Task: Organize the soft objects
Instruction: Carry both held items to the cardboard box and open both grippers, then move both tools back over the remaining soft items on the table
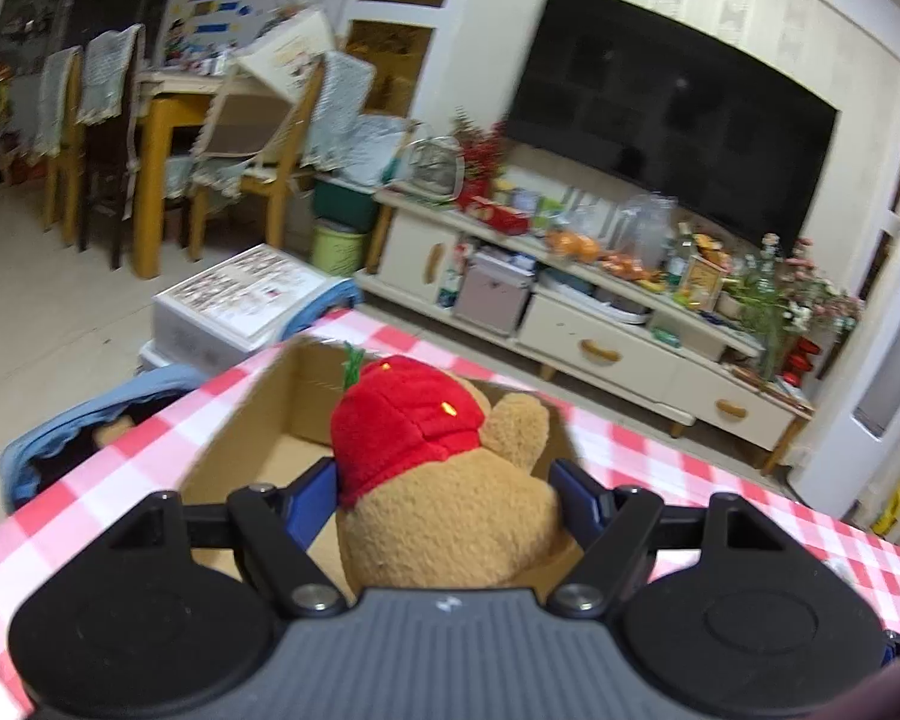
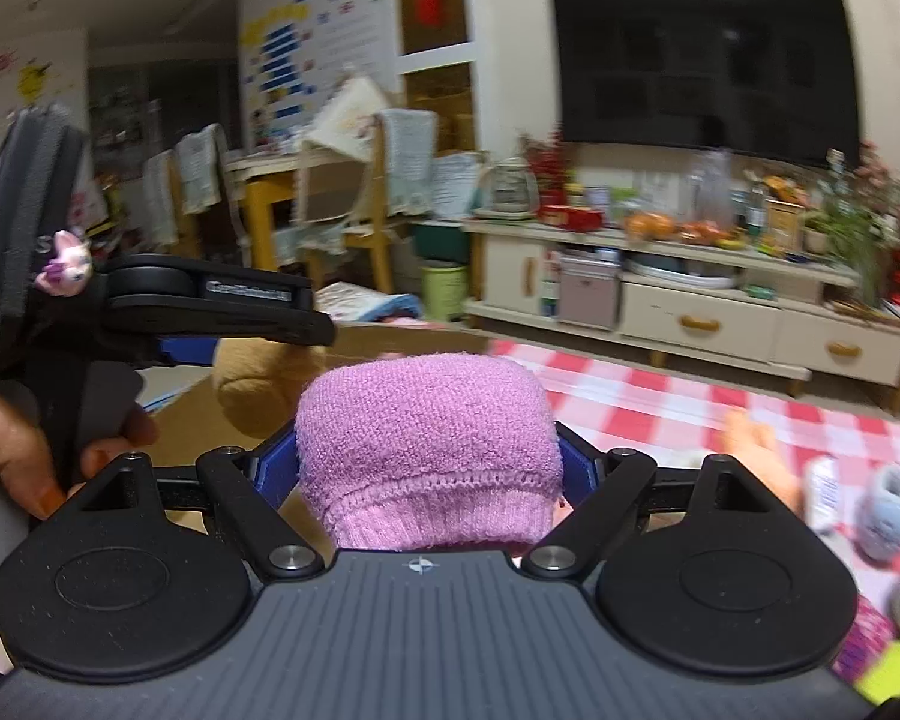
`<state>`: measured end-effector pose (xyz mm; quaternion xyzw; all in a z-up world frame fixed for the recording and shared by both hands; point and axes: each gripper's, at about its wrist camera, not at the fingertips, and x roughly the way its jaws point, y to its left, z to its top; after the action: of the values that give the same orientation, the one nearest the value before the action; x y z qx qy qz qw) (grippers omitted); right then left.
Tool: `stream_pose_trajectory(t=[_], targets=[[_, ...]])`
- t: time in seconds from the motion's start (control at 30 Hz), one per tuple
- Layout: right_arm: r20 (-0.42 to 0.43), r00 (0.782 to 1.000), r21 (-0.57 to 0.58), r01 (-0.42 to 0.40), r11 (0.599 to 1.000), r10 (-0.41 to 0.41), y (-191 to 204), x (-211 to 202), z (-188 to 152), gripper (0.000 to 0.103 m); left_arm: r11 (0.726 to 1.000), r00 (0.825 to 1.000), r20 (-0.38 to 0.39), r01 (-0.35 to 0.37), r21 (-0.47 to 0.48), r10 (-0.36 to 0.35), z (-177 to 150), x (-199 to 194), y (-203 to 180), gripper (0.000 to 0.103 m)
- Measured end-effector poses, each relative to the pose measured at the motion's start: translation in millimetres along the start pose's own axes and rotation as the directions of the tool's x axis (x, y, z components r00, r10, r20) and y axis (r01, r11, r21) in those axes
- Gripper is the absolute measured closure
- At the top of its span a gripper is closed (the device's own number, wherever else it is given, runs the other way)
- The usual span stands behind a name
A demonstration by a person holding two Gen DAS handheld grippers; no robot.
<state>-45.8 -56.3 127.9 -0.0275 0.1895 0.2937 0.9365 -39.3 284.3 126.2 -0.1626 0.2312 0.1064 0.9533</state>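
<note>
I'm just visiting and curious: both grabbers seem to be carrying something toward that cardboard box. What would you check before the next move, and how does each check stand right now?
1. Left gripper clamped on the plush bear: ok, blue pads press its sides.
2. Right gripper clamped on the pink knitted sock: ok.
3. Bear over the cardboard box: ok, the box's open top lies beneath and ahead of it.
4. Room in the box: ok, the visible floor looks bare.
5. Sock over the box: cannot tell, the sock hides most of it.
6. Grippers clear of each other: ok, apart, though close.
</note>
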Motion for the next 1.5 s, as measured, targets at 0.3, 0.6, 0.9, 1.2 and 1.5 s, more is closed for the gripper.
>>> stream_pose_trajectory(t=[0.3,0.6,0.9,1.2,1.5], targets=[[-0.078,0.991,-0.041,-0.111,0.993,0.107,24.2,26.6,2.6,0.000,0.996,0.996,-0.019,-0.087,0.004,0.087,1.3,4.0,23.0,0.022],[-0.047,0.995,0.022,-0.088,0.996,0.089,14.2,-8.8,-6.7,0.000,0.991,0.993,0.036,-0.115,0.071,0.113,1.9,-6.8,14.5,0.003],[-0.005,0.999,0.106,0.032,0.994,-0.032,-3.9,-44.4,-14.3,0.000,0.994,0.996,0.035,-0.080,0.077,0.078,-1.0,-9.4,6.5,0.001],[-0.011,0.992,0.089,0.129,0.988,-0.128,-8.6,-46.5,-30.7,0.000,0.996,0.999,0.018,-0.038,0.080,0.037,-5.7,-9.3,-7.1,0.001],[-0.015,0.984,0.099,0.177,0.979,-0.177,-15.5,-54.1,-32.9,0.000,0.997,1.000,0.005,0.019,0.081,-0.019,-14.2,-10.6,-27.2,0.001]])
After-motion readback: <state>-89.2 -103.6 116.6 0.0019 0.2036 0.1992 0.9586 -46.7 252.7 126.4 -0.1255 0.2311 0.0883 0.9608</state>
